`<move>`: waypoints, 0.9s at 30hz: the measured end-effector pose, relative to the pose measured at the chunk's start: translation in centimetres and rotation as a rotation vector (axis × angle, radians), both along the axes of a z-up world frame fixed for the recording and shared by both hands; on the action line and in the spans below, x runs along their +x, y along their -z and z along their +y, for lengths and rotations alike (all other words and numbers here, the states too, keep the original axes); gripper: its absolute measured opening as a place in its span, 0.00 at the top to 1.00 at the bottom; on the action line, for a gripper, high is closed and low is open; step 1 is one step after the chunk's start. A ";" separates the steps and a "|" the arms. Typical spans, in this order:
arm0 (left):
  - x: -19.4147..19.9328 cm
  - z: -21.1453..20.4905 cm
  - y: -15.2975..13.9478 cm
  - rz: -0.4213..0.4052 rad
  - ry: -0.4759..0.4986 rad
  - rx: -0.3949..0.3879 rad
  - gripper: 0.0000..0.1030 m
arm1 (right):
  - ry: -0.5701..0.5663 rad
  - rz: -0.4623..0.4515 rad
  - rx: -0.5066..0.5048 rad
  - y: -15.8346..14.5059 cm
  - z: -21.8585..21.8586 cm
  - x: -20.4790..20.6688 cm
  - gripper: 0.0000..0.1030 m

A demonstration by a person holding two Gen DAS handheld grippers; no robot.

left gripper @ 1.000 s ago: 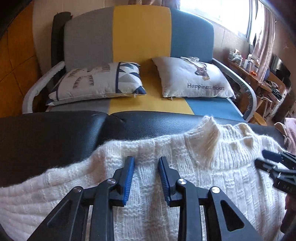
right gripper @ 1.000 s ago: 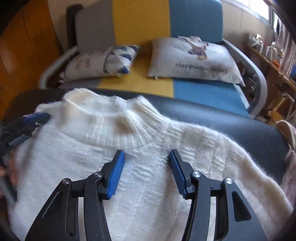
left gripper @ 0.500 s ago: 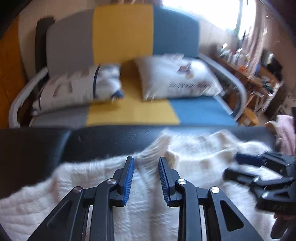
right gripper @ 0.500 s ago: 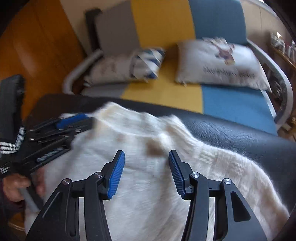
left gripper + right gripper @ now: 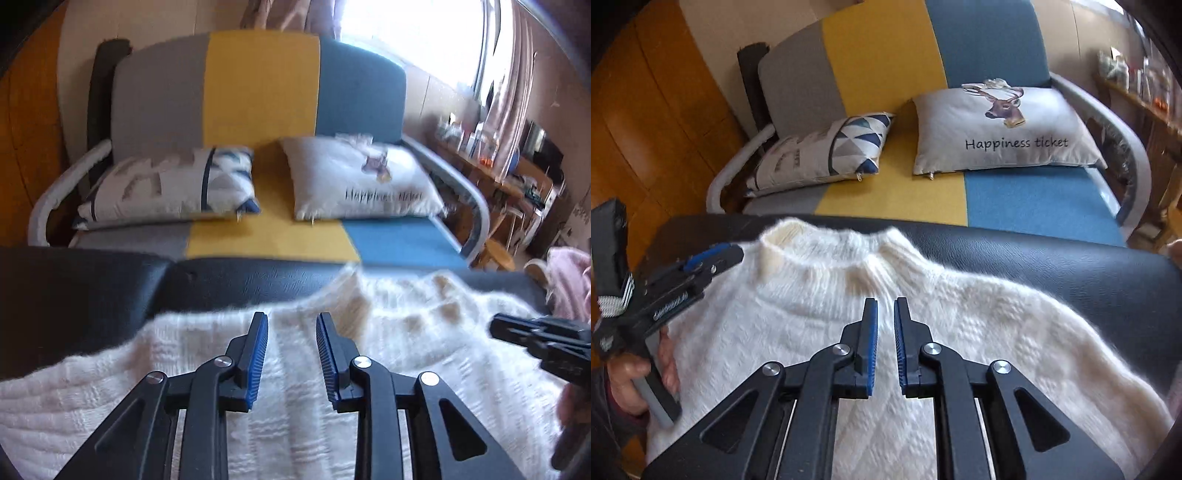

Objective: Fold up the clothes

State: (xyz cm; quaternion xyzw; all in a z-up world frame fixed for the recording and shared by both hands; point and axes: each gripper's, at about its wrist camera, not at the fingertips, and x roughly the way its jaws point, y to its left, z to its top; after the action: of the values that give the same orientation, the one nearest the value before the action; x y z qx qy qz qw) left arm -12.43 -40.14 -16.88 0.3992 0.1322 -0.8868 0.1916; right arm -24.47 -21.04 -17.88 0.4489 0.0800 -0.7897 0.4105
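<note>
Fluffy white knitted sweater (image 5: 820, 332) spread flat over black leather surface (image 5: 1052, 266), ribbed collar toward the far edge. Right tongs (image 5: 885, 317) just above the knit below the collar, narrow gap between the blue pads after closing in, nothing gripped. Left tongs (image 5: 291, 332) part-open over the shoulder, released. Beyond, grey-yellow-blue sofa (image 5: 886, 55) bearing deer-print cushion (image 5: 1004, 129).
</note>
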 end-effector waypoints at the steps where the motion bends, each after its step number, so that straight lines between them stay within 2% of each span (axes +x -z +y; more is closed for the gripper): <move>1: -0.2 -0.4 0.6 -0.021 -0.007 0.009 0.73 | 0.011 0.017 0.050 0.4 0.1 0.2 0.87; 4: -0.5 -1.1 0.4 -0.011 -0.029 0.053 0.73 | 0.033 0.058 0.063 1.9 0.7 0.2 0.87; 7: -0.3 -0.8 -0.2 -0.001 -0.044 0.037 0.73 | 0.051 0.021 0.054 1.2 1.4 0.0 0.87; 10: -0.3 -0.2 -0.8 0.034 -0.021 0.023 0.73 | 0.074 0.036 0.047 -0.2 3.0 0.3 0.87; 15: -1.5 -0.1 -0.2 -0.008 -0.022 -0.010 0.74 | 0.065 0.029 0.064 -0.8 3.8 0.3 0.87; 19: -0.6 -1.1 -0.2 0.035 -0.036 0.046 0.74 | -0.025 0.017 0.018 -1.4 0.5 1.1 0.87; 24: -1.2 -1.1 0.2 0.008 0.006 0.028 0.73 | -0.180 -0.007 -0.038 -1.6 -6.5 2.5 0.87; 27: -1.6 -1.3 0.6 -0.005 0.007 0.032 0.73 | -0.257 -0.006 0.032 -0.3 -10.9 3.1 0.87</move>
State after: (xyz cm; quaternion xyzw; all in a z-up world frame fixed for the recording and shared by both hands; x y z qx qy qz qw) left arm -14.05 -41.44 -17.53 0.4050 0.1447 -0.8842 0.1826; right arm -21.32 -31.98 -17.60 0.4436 0.1485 -0.7279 0.5014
